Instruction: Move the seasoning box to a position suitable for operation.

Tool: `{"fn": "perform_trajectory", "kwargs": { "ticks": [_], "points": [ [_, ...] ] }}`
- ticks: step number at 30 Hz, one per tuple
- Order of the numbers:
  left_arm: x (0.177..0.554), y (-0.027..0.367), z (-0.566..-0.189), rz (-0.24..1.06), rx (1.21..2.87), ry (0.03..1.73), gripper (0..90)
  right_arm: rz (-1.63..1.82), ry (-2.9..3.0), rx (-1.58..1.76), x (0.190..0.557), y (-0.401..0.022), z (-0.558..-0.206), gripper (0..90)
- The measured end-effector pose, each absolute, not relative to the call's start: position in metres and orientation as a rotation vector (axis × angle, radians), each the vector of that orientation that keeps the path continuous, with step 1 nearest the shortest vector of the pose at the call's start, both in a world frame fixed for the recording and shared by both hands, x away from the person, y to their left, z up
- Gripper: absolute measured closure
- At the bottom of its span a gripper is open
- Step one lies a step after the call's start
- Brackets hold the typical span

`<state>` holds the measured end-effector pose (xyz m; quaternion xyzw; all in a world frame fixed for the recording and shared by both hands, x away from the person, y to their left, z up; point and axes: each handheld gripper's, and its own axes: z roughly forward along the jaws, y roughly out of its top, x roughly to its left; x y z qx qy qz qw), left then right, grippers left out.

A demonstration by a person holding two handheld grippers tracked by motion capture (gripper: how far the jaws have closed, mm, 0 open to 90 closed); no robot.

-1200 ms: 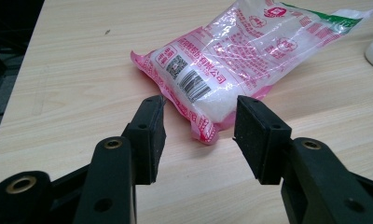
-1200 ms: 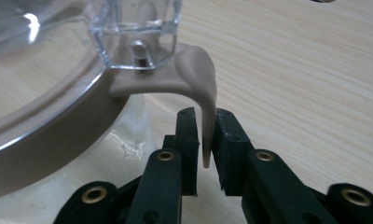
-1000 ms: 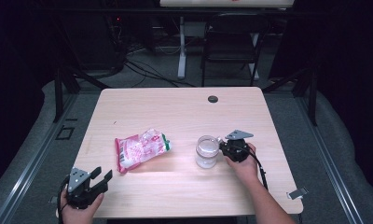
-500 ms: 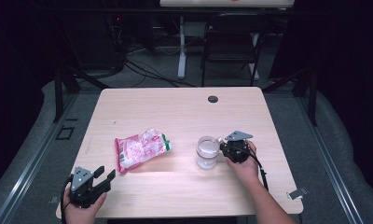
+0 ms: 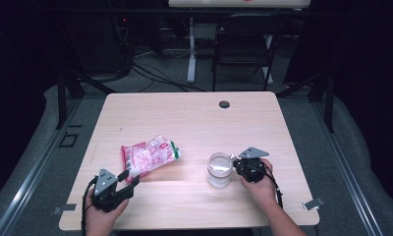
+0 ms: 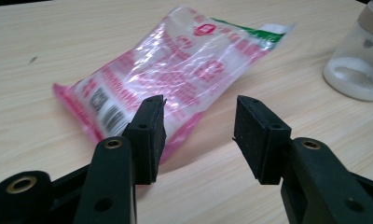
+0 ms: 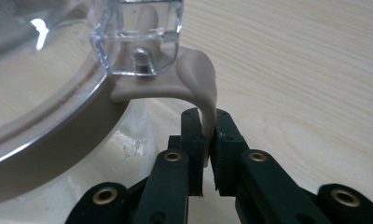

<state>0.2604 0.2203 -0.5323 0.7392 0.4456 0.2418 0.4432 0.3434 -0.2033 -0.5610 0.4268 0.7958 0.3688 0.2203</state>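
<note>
A pink and white plastic snack bag (image 5: 150,155) lies flat on the wooden table (image 5: 194,123), left of centre. My left gripper (image 5: 128,178) is at the bag's near corner, open; in the left gripper view the bag (image 6: 175,70) lies just beyond the gripper (image 6: 198,135), with nothing between the pads. A clear glass jar (image 5: 219,168) with a beige seal and white powder stands right of centre. My right gripper (image 5: 235,164) is against its right side. In the right gripper view the gripper (image 7: 208,135) is shut on the seal's beige tab (image 7: 205,93), under the clear lid hinge (image 7: 138,37).
A small black grommet (image 5: 224,104) sits near the table's far edge. A dark chair (image 5: 243,49) and cables stand beyond the table. The jar (image 6: 359,60) appears at the right of the left gripper view. Bare tabletop lies between bag and jar.
My left gripper has moved right and forward, up to the bag's near corner. The right gripper and the jar have shifted slightly toward the near edge.
</note>
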Motion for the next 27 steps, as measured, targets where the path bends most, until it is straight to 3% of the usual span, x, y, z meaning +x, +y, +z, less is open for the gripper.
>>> {"fn": "perform_trajectory", "kwargs": {
  "ticks": [3, 12, 18, 27],
  "points": [
    [0.264, 0.209, -0.532, 0.609, 1.844, 1.053, 51.7, 1.003, 2.208, 1.152, 0.329, -0.198, -0.559, 84.9],
    [0.275, 0.17, -0.531, 0.479, 1.904, 0.971, 55.1, 0.996, 2.204, 1.203, 0.306, -0.198, -0.561, 84.4],
    [0.279, 0.149, -0.531, 0.439, 1.944, 0.9, 59.9, 1.068, 2.187, 1.237, 0.288, -0.202, -0.555, 73.7],
    [0.287, 0.131, -0.529, 0.417, 1.969, 0.838, 63.0, 1.018, 2.222, 1.135, 0.271, -0.203, -0.555, 73.2]
  ]
}}
